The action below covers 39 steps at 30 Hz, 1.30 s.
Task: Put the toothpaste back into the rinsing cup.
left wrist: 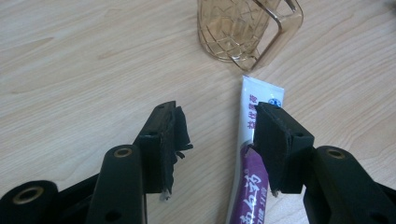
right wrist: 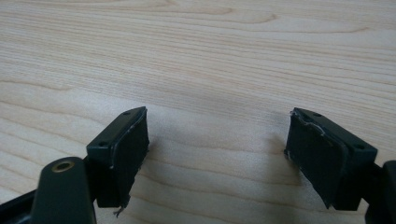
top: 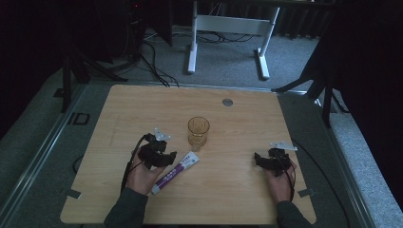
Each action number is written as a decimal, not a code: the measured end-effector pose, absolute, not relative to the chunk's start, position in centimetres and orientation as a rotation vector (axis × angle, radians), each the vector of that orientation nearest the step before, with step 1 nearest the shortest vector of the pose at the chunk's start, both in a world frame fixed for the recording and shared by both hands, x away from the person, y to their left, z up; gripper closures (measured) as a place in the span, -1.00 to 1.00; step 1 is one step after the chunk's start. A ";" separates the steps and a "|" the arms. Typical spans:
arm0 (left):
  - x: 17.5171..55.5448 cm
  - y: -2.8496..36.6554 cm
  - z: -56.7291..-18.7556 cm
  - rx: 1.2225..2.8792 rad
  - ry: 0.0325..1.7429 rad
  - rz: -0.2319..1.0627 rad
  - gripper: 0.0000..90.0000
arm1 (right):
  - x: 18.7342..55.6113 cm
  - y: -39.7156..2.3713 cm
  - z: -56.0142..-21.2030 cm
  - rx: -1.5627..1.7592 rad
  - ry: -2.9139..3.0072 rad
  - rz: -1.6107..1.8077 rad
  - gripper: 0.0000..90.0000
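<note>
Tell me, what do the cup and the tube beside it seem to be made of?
The cup looks like clear amber plastic, possibly glass: see-through, glossy, with a moulded diamond pattern. The tube looks like soft glossy plastic, white and purple, printed, with a flat crimped end.

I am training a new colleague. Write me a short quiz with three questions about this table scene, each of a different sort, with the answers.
1. True or false: the left gripper is shut on the tube.
2. Which thing stands just beyond the tube's flat end? A) a cup B) a bowl C) a bottle
3. In a few words: what lies between the jaws of the right gripper?

Key
1. False. In the left gripper view the jaws stand open; the tube lies under the right-hand jaw, not pinched.
2. A, a clear amber cup with a handle.
3. Nothing, just the bare wooden table; the jaws stand open.
</note>
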<state>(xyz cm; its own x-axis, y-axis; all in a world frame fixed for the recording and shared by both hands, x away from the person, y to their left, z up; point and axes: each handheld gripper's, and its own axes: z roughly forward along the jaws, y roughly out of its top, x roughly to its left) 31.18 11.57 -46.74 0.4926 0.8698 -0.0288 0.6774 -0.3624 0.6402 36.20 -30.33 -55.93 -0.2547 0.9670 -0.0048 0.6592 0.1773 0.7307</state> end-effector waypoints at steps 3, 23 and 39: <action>31.2 11.3 -46.9 2.160 1.260 0.415 0.10 | 36.2 -30.3 -55.9 1.527 1.985 0.858 -0.54; 31.5 9.6 -48.0 2.232 1.214 0.369 0.08 | 36.2 -30.3 -55.9 1.526 1.985 0.857 -0.54; 31.5 8.7 -48.5 2.349 1.183 0.317 0.11 | 36.2 -30.3 -55.9 1.526 1.985 0.858 -0.54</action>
<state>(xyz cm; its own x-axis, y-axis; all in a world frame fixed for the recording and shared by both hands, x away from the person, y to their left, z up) 31.50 8.66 -48.49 0.5979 0.8015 -0.0112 0.6884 -0.5063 0.5195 36.20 -30.34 -55.94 -0.2548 0.9670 -0.0051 0.6591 0.1775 0.7308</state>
